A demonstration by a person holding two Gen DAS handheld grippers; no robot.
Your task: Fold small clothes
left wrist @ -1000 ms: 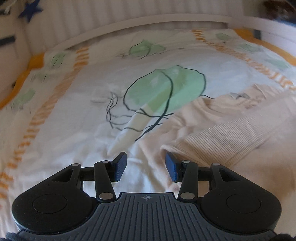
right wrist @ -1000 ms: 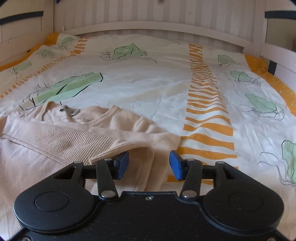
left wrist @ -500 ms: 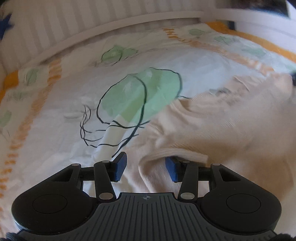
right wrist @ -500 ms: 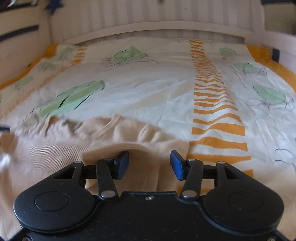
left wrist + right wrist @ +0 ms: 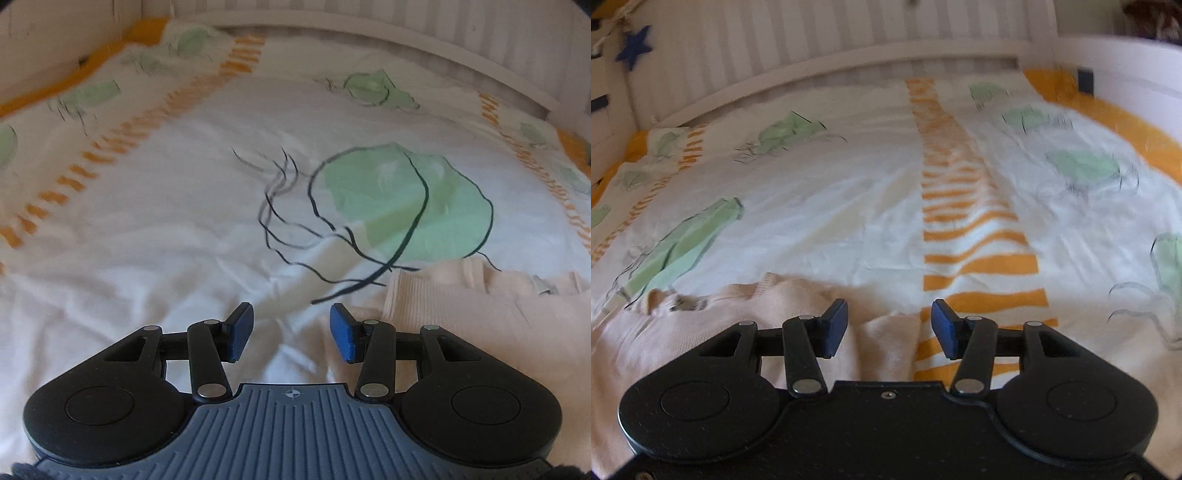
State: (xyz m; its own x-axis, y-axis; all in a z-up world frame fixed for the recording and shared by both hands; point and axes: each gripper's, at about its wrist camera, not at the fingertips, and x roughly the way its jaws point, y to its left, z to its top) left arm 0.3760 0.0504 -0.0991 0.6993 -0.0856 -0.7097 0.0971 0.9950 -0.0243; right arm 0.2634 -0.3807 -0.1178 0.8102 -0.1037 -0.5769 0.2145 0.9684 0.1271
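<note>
Here the pale peach knitted child's sweater lies flat on the bed's white duvet cover printed with green leaves and orange stripes, at the near edge of both views: near right for the left camera, near left and centre for the right one. Its ribbed band and neck label show beyond the left tool, so the garment seems partly gathered, with a fold probably due next.

To do that well, each hand-held gripper should take an outer edge of the knit, pinching both layers close to a corner, lift only enough to clear the cover, and carry the fabric across evenly so the soft knit does not bunch or drag the duvet with it.

The left hand-held gripper has its blue pads spread wide, holding nothing, above bare cover just left of the sweater's edge. The right hand-held gripper is likewise wide apart and empty, with a raised ridge of the sweater lying between its fingers; whether they touch it I cannot tell.
</note>
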